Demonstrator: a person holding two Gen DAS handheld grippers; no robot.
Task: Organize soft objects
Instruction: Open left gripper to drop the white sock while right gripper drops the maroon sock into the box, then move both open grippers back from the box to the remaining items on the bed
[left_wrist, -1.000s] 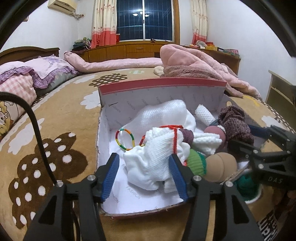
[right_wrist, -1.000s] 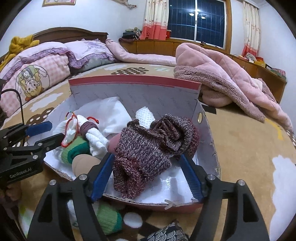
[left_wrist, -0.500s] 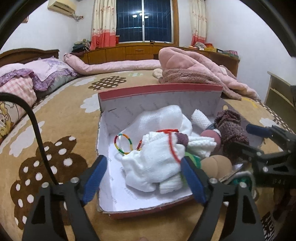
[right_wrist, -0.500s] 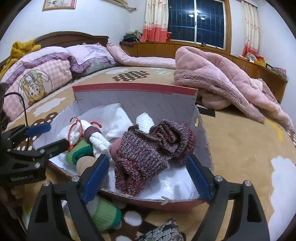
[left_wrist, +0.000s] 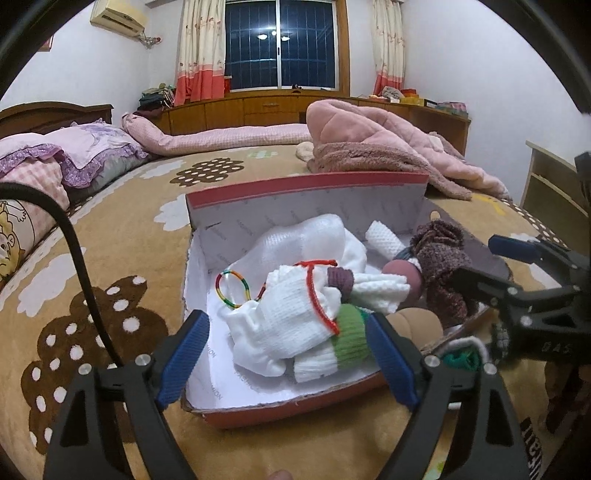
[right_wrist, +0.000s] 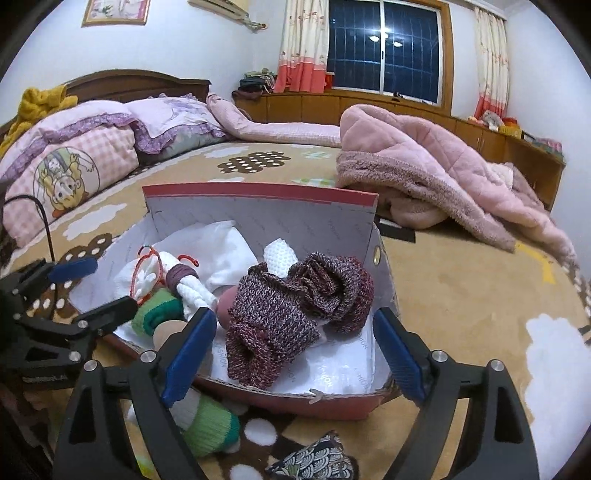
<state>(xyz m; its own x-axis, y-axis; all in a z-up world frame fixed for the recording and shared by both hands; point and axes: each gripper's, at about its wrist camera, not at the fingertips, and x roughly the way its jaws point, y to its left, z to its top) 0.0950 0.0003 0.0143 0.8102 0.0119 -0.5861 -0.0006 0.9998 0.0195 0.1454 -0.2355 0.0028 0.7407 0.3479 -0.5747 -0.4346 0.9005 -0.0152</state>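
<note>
— Most of the soft things already sit in the red-edged cardboard box (right_wrist: 258, 206) on the bed: a white knit bundle with red string (left_wrist: 291, 317), a white-and-green sock (left_wrist: 343, 347) at its 4 o'clock, and a maroon marled knit piece (right_wrist: 295, 306) filling the right half.

— And the claws?

— Both released. The left gripper (left_wrist: 291, 358) has its blue pads spread wide either side of the white bundle, touching nothing. The right gripper (right_wrist: 291, 354) stands just as wide around the maroon knit, with clear gaps on both sides.

— So what is left?

— In the right wrist view, a green-cuffed sock (right_wrist: 207, 424) lies outside the box, on the blanket near the 7 o'clock corner, and a dark patterned cloth (right_wrist: 314, 461) sits at 6 o'clock. I judge those two are still to go in.

— Any writing?

— The tissue lining (right_wrist: 354, 369) is printed with a repeated word; "FASHION" is my best reading, though the creases blur it. The left claw's side, seen from the right wrist, reads something like "GenRobot.AI". The right claw's body shows "DAS" in the left wrist view.

— Anything else in the box?

— A rainbow-striped ring (left_wrist: 232, 288) at 9 o'clock of the bundle.
</note>
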